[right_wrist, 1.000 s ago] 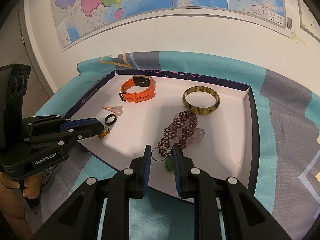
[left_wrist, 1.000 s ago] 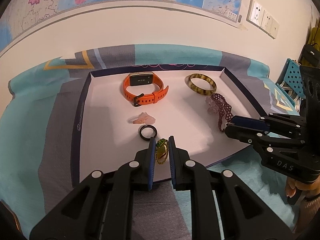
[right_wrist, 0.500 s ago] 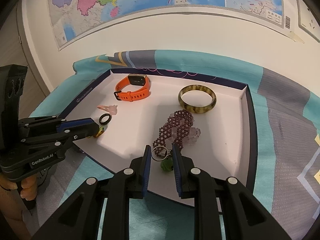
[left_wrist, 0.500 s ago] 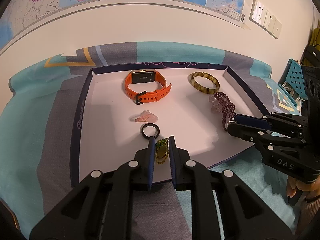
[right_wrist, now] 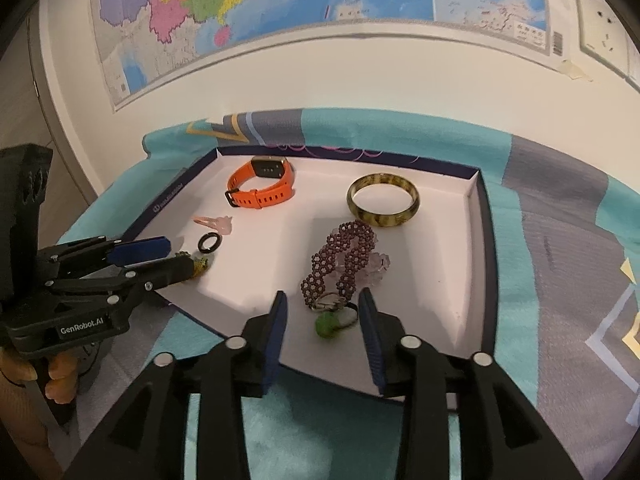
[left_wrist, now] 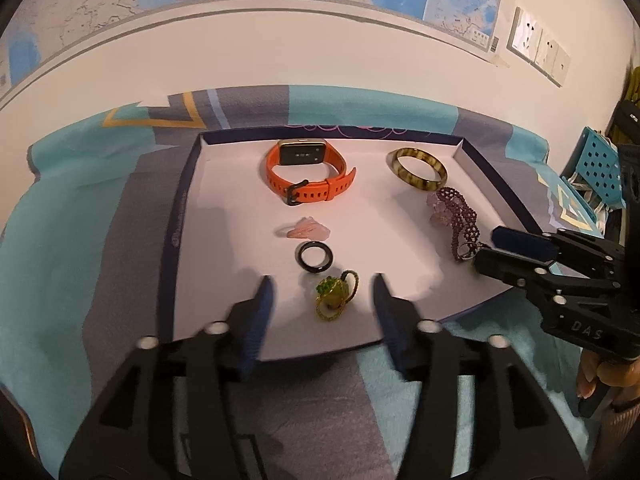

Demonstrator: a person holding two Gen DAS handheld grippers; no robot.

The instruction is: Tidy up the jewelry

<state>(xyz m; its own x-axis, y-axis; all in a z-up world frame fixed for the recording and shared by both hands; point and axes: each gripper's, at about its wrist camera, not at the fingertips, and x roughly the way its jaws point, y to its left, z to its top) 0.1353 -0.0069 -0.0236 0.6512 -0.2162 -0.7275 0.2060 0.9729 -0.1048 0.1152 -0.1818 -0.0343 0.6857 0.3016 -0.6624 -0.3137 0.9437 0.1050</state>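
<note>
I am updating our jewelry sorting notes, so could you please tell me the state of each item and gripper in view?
left gripper: jaws opening, gold-and-green ring lies free between them
right gripper: jaws opening, green-stone ring lies free between them
gold-and-green ring: lying in tray
green-stone ring: lying in tray
orange watch: strap buckled
tray: open, lidless

Left gripper [left_wrist: 323, 294] fingers motion-blurred
</note>
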